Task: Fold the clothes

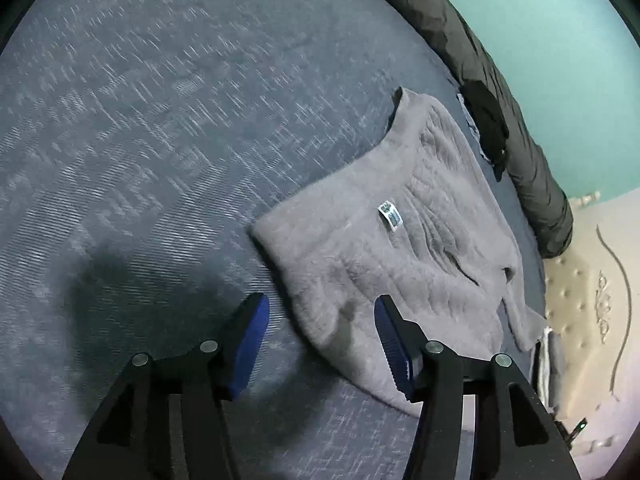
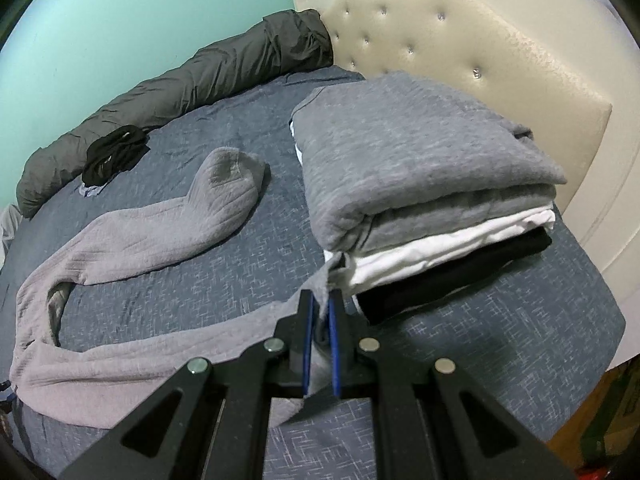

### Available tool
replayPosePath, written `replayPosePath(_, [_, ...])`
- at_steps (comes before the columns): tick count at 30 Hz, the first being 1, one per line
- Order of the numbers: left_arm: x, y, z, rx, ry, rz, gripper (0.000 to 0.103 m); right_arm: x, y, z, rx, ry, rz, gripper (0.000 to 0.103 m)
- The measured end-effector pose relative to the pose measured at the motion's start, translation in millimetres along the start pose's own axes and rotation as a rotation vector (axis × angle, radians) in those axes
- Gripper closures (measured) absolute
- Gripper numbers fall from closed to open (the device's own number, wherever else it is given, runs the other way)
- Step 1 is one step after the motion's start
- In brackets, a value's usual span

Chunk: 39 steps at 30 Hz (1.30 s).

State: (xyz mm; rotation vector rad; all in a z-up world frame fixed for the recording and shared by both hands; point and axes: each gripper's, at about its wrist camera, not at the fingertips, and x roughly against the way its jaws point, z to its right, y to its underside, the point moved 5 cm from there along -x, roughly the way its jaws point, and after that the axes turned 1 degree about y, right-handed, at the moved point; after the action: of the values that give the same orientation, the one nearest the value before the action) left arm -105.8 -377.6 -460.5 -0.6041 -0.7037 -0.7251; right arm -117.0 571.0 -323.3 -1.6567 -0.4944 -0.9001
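A light grey knit sweater (image 1: 384, 248) lies spread on the blue bedspread (image 1: 160, 120), with a small white label showing. My left gripper (image 1: 320, 312) is open just above the sweater's near corner, its blue pads on either side of the hem. In the right wrist view the same sweater (image 2: 168, 216) stretches out with one sleeve lying loose to the left. My right gripper (image 2: 320, 300) is shut on the sweater's edge, and the cloth runs between the blue pads.
A stack of folded clothes (image 2: 420, 184), grey on white on black, sits by the padded cream headboard (image 2: 480, 52). A dark rolled duvet (image 2: 180, 80) lines the teal wall. A small black garment (image 2: 116, 152) lies beside it. The bed's edge drops off at the lower right.
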Motion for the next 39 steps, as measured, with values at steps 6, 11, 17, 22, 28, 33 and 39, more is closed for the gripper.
replayPosePath(6, [-7.9,-11.6,6.5,-0.011,0.001,0.031,0.096,1.0,-1.5,-3.8,0.004,-0.003,0.000,0.096])
replayPosePath(11, [-0.1,-25.2,11.2,-0.024,-0.001,0.076,0.097,2.9,-6.5,-9.4,0.009,-0.012,0.006,0.096])
replayPosePath(17, [43.6,-56.8,12.2,-0.035,-0.027,0.158,0.098,8.1,-15.3,-21.6,0.015,-0.043,0.022,0.096])
replayPosePath(22, [76.6,-85.0,2.2,-0.027,-0.069,0.213,0.098,5.7,-18.9,-39.7,0.026,-0.086,0.013,0.096])
replayPosePath(28, [90.8,-97.4,-5.4,-0.039,-0.099,0.218,0.098,-18.9,-8.0,-70.2,0.061,-0.121,-0.054,0.096])
replayPosePath(33, [88.3,-91.8,-19.3,-0.014,-0.106,0.193,0.097,-43.2,6.1,-78.5,0.079,-0.110,-0.114,0.096])
replayPosePath(39, [63.9,-76.2,-29.1,-0.014,-0.133,0.100,0.093,-69.7,20.0,-70.4,0.070,-0.049,-0.191,0.094])
